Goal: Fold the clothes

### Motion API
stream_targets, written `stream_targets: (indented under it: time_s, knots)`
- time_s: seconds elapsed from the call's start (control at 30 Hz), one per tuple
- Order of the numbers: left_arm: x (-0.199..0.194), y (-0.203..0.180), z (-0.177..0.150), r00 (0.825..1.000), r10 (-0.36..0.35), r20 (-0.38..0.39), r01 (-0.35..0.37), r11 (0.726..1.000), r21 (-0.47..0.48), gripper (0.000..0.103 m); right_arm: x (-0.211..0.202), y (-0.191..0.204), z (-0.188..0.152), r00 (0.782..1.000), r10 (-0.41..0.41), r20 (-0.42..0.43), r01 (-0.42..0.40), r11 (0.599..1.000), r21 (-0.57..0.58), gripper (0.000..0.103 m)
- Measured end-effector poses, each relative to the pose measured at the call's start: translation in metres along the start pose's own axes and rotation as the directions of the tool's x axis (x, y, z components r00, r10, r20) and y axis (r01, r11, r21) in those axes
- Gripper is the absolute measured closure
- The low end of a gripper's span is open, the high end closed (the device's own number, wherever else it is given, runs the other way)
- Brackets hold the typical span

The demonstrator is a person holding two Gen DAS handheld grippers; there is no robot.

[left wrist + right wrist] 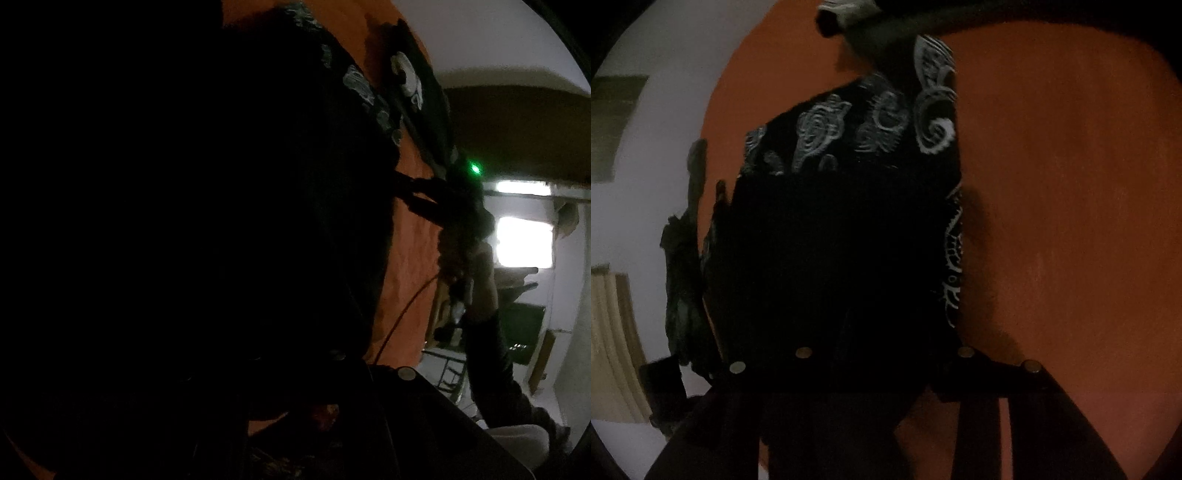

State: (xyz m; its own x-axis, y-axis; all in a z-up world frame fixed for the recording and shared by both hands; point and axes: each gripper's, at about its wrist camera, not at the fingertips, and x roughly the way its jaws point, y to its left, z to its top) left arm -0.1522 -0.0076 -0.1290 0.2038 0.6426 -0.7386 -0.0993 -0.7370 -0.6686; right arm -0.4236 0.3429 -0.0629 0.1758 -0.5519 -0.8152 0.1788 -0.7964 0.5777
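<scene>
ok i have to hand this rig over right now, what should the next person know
left gripper: shut at the garment's edge; cloth blacks out its own view, so the grip is unconfirmed.
right gripper: fingers apart at the opposite edge, nothing visibly pinched.
garment: dark with white print, bunched on the orange surface.
done: no neat fold visible.
left: regrasp with the right, fold flat.

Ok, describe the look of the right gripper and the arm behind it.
The right gripper is dark, nearly black, with two slim tapering fingers. A small green light glows on its body, and a thin cable trails below it. In its own view, round silver studs dot the dark frame. The arm behind it wears a dark long sleeve.
</scene>
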Motion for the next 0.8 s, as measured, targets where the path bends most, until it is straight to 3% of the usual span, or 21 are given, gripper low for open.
stream_targets:
  time_s: [0.13,0.2,0.27,0.3,0.33,0.37,0.4,0.43,0.5,0.53,0.57,0.63,0.7,0.73,0.77,0.8]
  knots:
    - [0.007,-0.014,-0.002,1.000,0.005,-0.003,-0.005,0.999,0.041,0.097,-0.011,0.003,-0.004,0.998,-0.024,0.065,0.026,0.999,-0.032,0.063]
    - [0.007,-0.023,-0.010,0.999,0.039,0.007,-0.039,0.992,0.117,0.097,-0.021,0.003,-0.001,0.993,-0.022,0.112,0.029,0.998,-0.058,0.061]
    - [0.008,-0.035,-0.024,0.997,0.077,0.013,-0.078,0.971,0.225,0.097,-0.025,0.003,0.004,0.990,-0.003,0.144,0.014,0.997,-0.077,0.060]
    - [0.016,-0.046,-0.029,0.991,0.125,0.049,-0.135,0.942,0.308,0.097,-0.022,0.002,0.011,0.990,0.029,0.141,-0.016,0.996,-0.091,0.060]
    - [0.024,-0.058,-0.035,0.979,0.176,0.098,-0.201,0.898,0.391,0.097,-0.018,0.001,0.017,0.991,0.048,0.126,-0.036,0.994,-0.102,0.064]
    - [0.031,-0.064,-0.039,0.962,0.231,0.143,-0.271,0.864,0.424,0.097,-0.016,0.000,0.020,0.992,0.052,0.114,-0.040,0.994,-0.104,0.098]
    - [0.037,-0.065,-0.040,0.960,0.244,0.137,-0.279,0.860,0.427,0.097,-0.019,-0.001,0.021,0.990,0.058,0.126,-0.047,0.995,-0.093,0.098]
    - [0.043,-0.066,-0.041,0.962,0.246,0.118,-0.273,0.863,0.426,0.097,-0.026,-0.001,0.018,0.983,0.080,0.164,-0.069,0.995,-0.071,0.102]
    - [0.047,-0.060,-0.039,0.980,0.189,0.064,-0.199,0.904,0.378,0.097,-0.052,0.002,0.006,0.952,0.165,0.258,-0.161,0.986,-0.039,0.102]
    - [0.048,-0.056,-0.038,0.987,0.155,0.038,-0.159,0.923,0.349,0.097,-0.063,0.005,0.002,0.937,0.179,0.299,-0.176,0.984,-0.040,0.102]
    - [0.049,-0.054,-0.038,0.987,0.157,0.031,-0.158,0.927,0.341,0.097,-0.068,0.007,0.003,0.938,0.162,0.307,-0.156,0.987,-0.044,0.101]
    - [0.048,-0.049,-0.038,0.983,0.182,0.032,-0.182,0.924,0.337,0.097,-0.077,0.012,0.007,0.940,0.123,0.318,-0.112,0.992,-0.053,0.095]
    - [0.047,-0.045,-0.039,0.981,0.191,0.027,-0.189,0.926,0.325,0.097,-0.075,0.014,0.016,0.956,0.071,0.284,-0.059,0.997,-0.053,0.063]
    - [0.046,-0.043,-0.039,0.981,0.195,0.024,-0.192,0.928,0.319,0.097,-0.078,0.012,0.011,0.955,0.058,0.292,-0.045,0.998,-0.052,0.036]
    - [0.046,-0.041,-0.039,0.980,0.198,0.021,-0.194,0.930,0.312,0.097,-0.083,0.010,0.006,0.952,0.047,0.302,-0.033,0.998,-0.050,0.028]
    - [0.045,-0.040,-0.040,0.980,0.196,0.020,-0.193,0.933,0.304,0.097,-0.087,0.008,0.001,0.949,0.035,0.312,-0.021,0.999,-0.049,0.028]
